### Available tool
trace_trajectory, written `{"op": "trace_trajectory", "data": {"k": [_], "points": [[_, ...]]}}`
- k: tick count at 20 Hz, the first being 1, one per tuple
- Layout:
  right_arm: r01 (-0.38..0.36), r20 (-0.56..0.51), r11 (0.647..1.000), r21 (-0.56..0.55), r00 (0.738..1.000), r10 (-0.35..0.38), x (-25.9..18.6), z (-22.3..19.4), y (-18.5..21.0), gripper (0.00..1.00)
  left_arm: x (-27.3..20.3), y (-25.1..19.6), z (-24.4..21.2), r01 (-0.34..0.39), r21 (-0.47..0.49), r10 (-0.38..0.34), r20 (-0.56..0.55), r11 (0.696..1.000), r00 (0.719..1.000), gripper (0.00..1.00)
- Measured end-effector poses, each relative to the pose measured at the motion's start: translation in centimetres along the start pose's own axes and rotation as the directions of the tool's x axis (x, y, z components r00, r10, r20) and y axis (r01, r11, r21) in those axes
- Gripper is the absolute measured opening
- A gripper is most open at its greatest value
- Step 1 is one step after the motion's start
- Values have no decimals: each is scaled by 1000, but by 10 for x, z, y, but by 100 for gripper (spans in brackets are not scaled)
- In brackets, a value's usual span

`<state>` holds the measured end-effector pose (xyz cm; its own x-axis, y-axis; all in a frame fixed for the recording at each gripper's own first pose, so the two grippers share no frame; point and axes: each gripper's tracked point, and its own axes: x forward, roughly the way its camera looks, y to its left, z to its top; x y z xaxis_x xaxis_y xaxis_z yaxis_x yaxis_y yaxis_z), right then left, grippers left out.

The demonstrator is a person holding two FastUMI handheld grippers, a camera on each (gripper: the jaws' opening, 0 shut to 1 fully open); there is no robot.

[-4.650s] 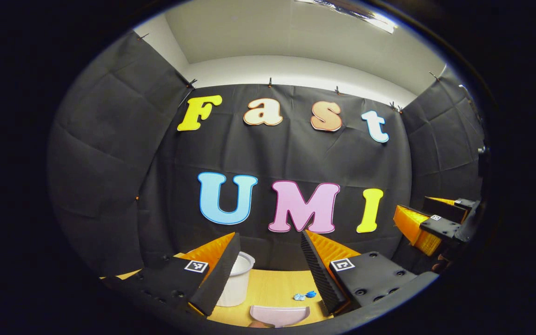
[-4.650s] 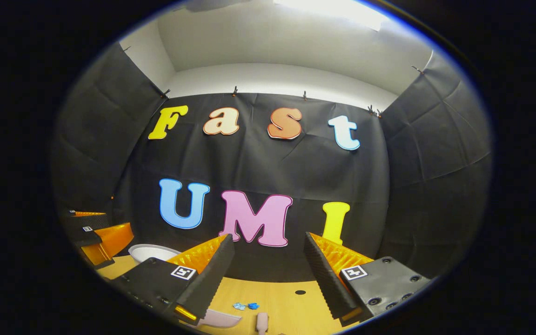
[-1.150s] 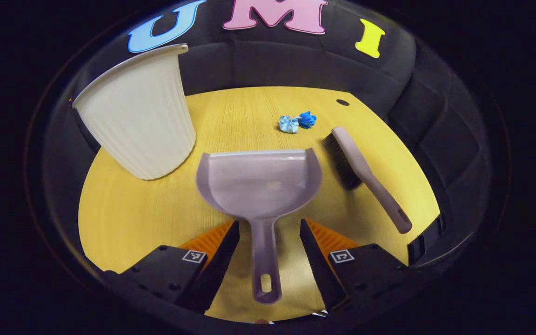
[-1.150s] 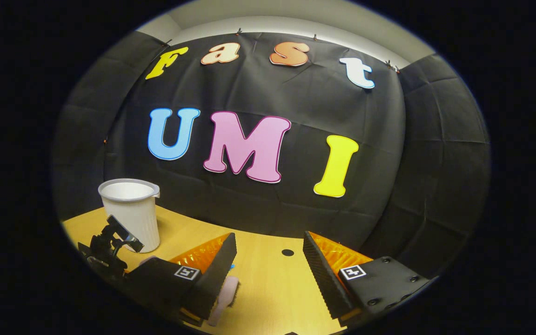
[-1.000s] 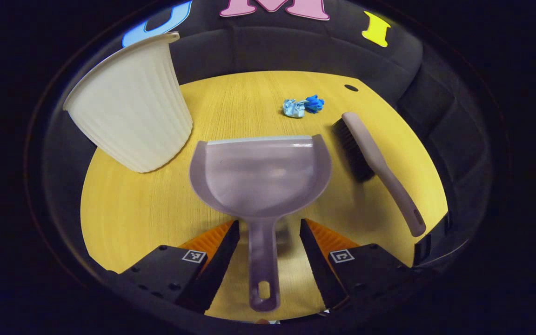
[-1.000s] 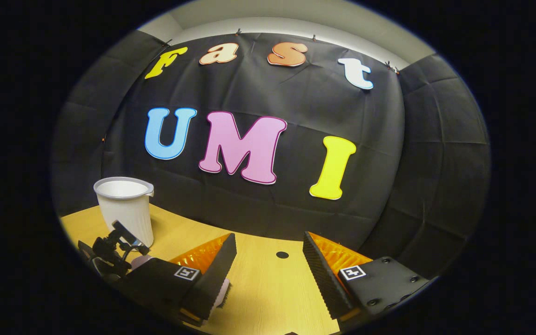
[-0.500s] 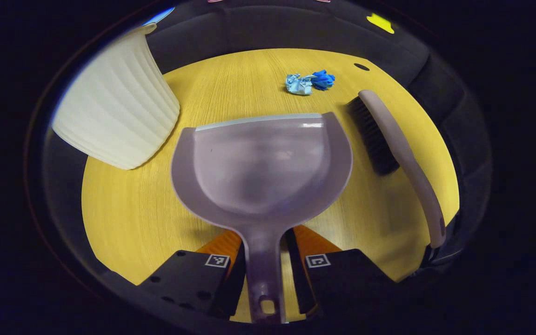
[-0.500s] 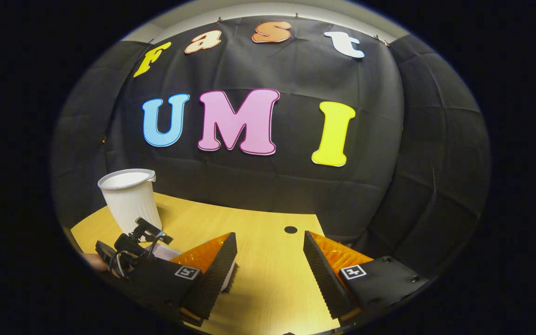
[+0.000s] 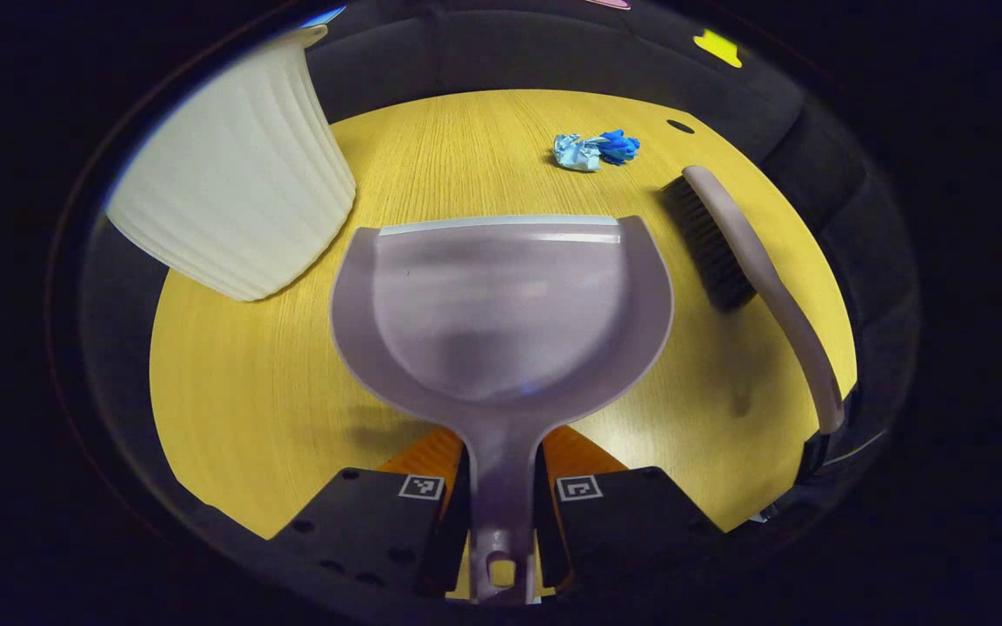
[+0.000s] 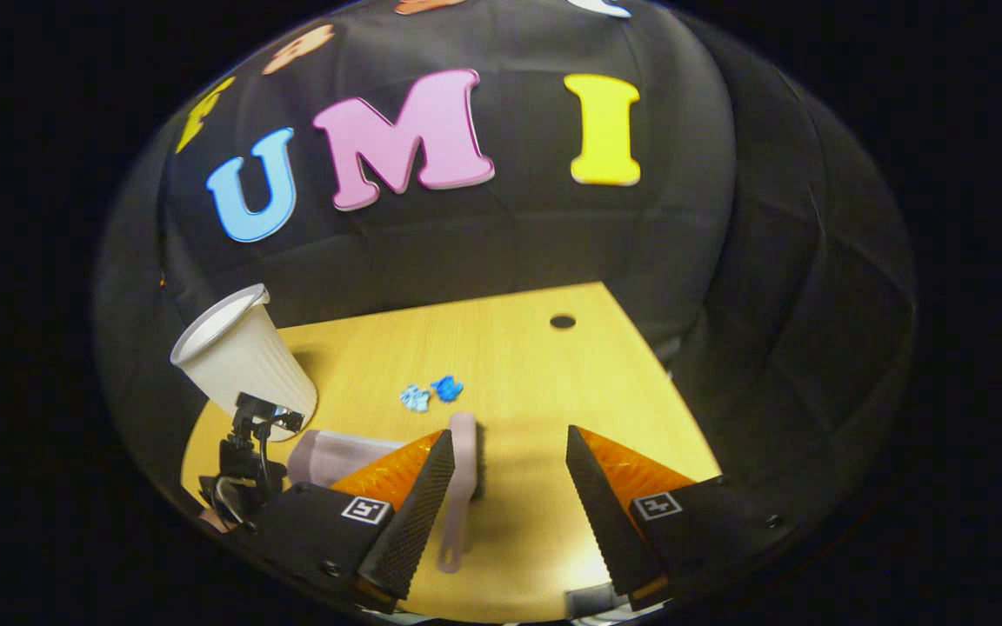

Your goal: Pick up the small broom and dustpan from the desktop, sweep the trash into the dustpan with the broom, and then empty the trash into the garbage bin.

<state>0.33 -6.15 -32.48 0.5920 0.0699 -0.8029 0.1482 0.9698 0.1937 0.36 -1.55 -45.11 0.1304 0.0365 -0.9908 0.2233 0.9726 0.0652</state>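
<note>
A pale mauve dustpan lies flat on the wooden desktop, mouth facing away. My left gripper is shut on its handle, one finger pressing each side. The matching small broom lies to the right of the pan, bristles toward it. In the right gripper view the broom lies below my open right gripper, close to the left finger, untouched. Two crumpled blue scraps of trash sit beyond the pan. The dustpan and the left gripper's body appear at the left.
A white ribbed garbage bin stands at the far left of the desktop, close to the pan's left corner. A small round hole marks the table's far right. The table's right edge runs near my right finger.
My left gripper has closed its fingers on the dustpan handle. My right gripper has tipped down over the table, bringing the broom between its open fingers.
</note>
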Motion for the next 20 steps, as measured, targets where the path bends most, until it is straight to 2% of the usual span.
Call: {"op": "trace_trajectory", "data": {"k": [2,3,5,6,7,9,11,12,13,14,15,16,17,18,19,20], "points": [[31,-122,997,-68,992,-39,25,-31,11,85,-6,8,-12,18,11,-18,13,1000,1000,30],[22,-213,995,-97,976,-43,36,-54,17,85,-6,12,-17,25,9,-25,19,1000,1000,30],[24,-426,998,-58,904,-46,57,-105,25,85,-7,18,-30,31,17,-32,38,999,999,30],[50,-495,999,-17,867,-52,60,-114,22,86,-7,20,-35,32,25,-33,49,999,998,29],[82,-531,996,23,846,-57,62,-117,19,85,-8,22,-38,39,33,-41,63,999,997,30],[125,-557,992,18,825,-94,67,-109,9,84,-12,24,-45,64,34,-66,71,997,995,31],[144,-564,989,-15,816,-128,79,-100,5,84,-10,26,-45,79,45,-82,70,996,994,30],[151,-578,988,-32,804,-142,85,-104,5,77,-9,27,-46,80,53,-83,68,995,994,30],[163,-604,985,-49,781,-159,92,-122,6,84,-9,27,-45,79,59,-82,67,995,994,30],[185,-637,981,-58,750,-179,89,-131,1,83,-10,28,-46,75,64,-79,63,995,995,30],[198,-651,978,-65,734,-192,89,-135,-1,72,-11,29,-47,70,71,-74,58,995,996,30],[193,-638,977,-92,742,-206,94,-134,-3,70,-12,29,-47,64,75,-68,56,995,996,31],[177,-621,975,-135,752,-222,99,-133,-7,77,-13,29,-46,58,77,-63,58,995,996,30],[159,-622,972,-172,748,-232,102,-133,-10,69,-13,28,-45,53,77,-58,56,996,997,30],[143,-634,972,-188,738,-231,103,-134,-12,68,-13,28,-44,48,80,-53,54,996,997,30],[135,-653,973,-187,723,-226,110,-140,-13,72,-13,28,-45,41,81,-44,46,996,998,30]]}}
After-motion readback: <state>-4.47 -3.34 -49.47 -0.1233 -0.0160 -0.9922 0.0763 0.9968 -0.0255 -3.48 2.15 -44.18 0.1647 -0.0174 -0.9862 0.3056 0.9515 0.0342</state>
